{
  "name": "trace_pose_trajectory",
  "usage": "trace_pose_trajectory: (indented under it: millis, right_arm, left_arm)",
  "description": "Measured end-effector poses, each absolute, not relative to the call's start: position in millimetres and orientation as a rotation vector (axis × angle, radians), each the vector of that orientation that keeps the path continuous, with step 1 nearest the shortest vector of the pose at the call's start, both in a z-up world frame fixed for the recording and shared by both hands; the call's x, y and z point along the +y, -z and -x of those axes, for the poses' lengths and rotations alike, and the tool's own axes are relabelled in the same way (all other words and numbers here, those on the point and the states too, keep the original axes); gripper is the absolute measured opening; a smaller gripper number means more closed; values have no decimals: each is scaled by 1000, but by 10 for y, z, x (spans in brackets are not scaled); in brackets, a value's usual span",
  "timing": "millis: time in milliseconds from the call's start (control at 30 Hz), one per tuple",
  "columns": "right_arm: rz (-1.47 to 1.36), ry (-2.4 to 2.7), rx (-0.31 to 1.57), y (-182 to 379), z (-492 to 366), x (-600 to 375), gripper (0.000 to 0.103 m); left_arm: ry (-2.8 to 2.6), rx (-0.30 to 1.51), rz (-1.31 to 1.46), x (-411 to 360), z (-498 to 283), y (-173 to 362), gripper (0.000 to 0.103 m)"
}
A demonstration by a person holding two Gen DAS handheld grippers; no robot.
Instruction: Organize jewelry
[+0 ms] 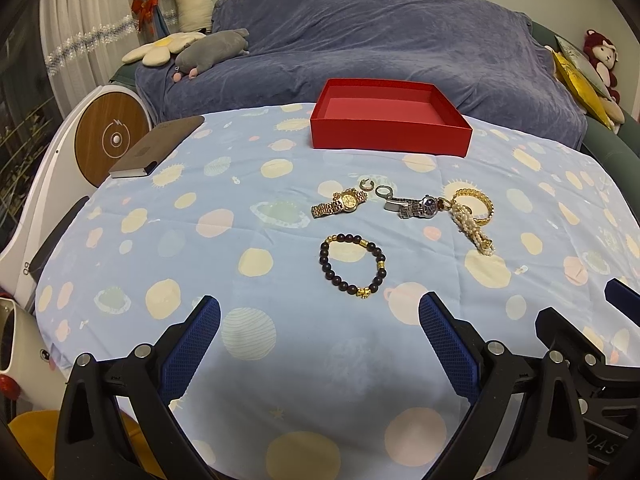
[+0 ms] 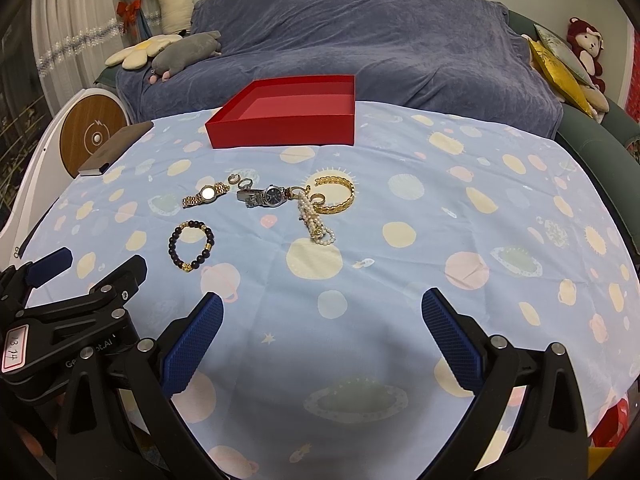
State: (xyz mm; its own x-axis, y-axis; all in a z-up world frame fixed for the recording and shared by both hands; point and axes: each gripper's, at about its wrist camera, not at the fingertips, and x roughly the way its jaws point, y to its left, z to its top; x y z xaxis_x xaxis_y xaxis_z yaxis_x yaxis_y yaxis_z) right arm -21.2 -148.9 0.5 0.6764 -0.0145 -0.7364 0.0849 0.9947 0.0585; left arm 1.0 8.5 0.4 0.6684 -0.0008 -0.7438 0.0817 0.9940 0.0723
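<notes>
An empty red box (image 1: 390, 136) (image 2: 280, 132) stands at the far side of the table. Nearer lie a gold watch (image 1: 340, 203) (image 2: 204, 195), a silver watch (image 1: 418, 206) (image 2: 266, 196), two small rings (image 1: 366, 184) (image 2: 233, 179), a gold bangle (image 1: 480, 202) (image 2: 340, 198), a pearl bracelet (image 1: 474, 234) (image 2: 316, 224) and a dark beaded bracelet (image 1: 352, 266) (image 2: 191, 246). My left gripper (image 1: 320, 318) is open, hovering just short of the beaded bracelet. My right gripper (image 2: 322, 316) is open over bare cloth, the jewelry ahead to its left.
A planet-print blue cloth (image 1: 248, 280) (image 2: 440, 240) covers the table. A dark notebook (image 1: 158, 148) (image 2: 116, 146) lies at its far left edge. Behind stands a sofa under a blue blanket (image 1: 380, 40) with plush toys. A white device with a wooden disc (image 1: 110, 138) is at left.
</notes>
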Motion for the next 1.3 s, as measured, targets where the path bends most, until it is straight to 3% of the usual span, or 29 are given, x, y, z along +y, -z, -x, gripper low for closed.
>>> trace_pose_trajectory:
  millis: [1300]
  right_arm:
    - [-78, 96, 836, 4, 227, -1473, 98]
  left_arm:
    - [43, 810, -118, 56, 6, 11, 96]
